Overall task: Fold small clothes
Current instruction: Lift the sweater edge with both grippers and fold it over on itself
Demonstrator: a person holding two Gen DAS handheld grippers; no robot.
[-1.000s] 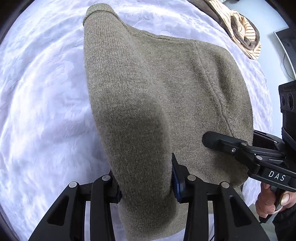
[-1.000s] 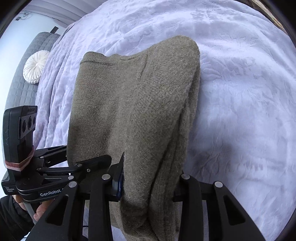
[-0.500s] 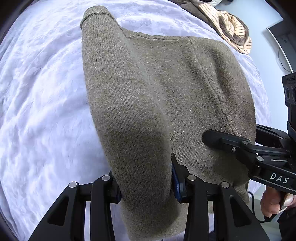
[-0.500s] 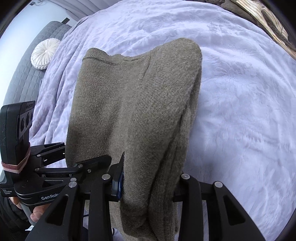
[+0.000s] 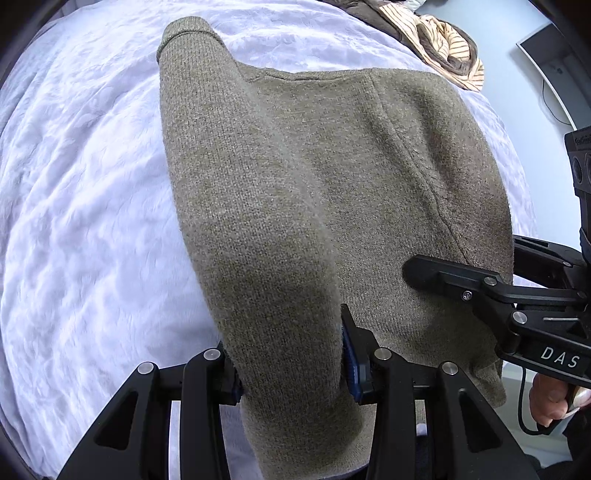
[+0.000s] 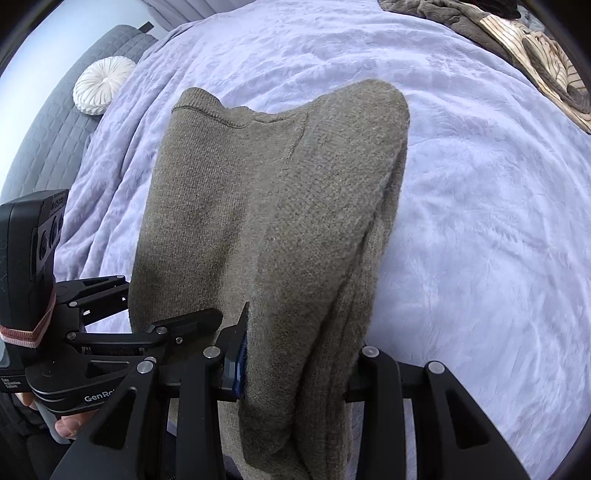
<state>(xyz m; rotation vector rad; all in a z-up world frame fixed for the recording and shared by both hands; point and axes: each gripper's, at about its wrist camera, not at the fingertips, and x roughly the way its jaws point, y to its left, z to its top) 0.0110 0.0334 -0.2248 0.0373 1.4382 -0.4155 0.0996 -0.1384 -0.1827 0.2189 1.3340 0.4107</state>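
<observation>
An olive-brown knit sweater (image 5: 295, 184) lies partly folded on a white bedspread (image 5: 81, 206), its collar end far from me. My left gripper (image 5: 291, 373) is shut on the sweater's near left edge. My right gripper (image 6: 295, 373) is shut on the near right edge of the sweater (image 6: 280, 221). Both hold the near hem lifted off the bed. The right gripper also shows at the right of the left wrist view (image 5: 417, 273), and the left gripper at the lower left of the right wrist view (image 6: 210, 317).
A heap of brown and striped clothes (image 5: 436, 33) lies at the far right of the bed; it also shows in the right wrist view (image 6: 532, 48). A round white cushion (image 6: 103, 85) sits on a grey padded headboard (image 6: 48, 147). The white bedspread (image 6: 480, 221) surrounds the sweater.
Both grippers have carried the sweater's near edge a little up and forward; more of the bed's far side and the clothes heap shows. Grips are unchanged.
</observation>
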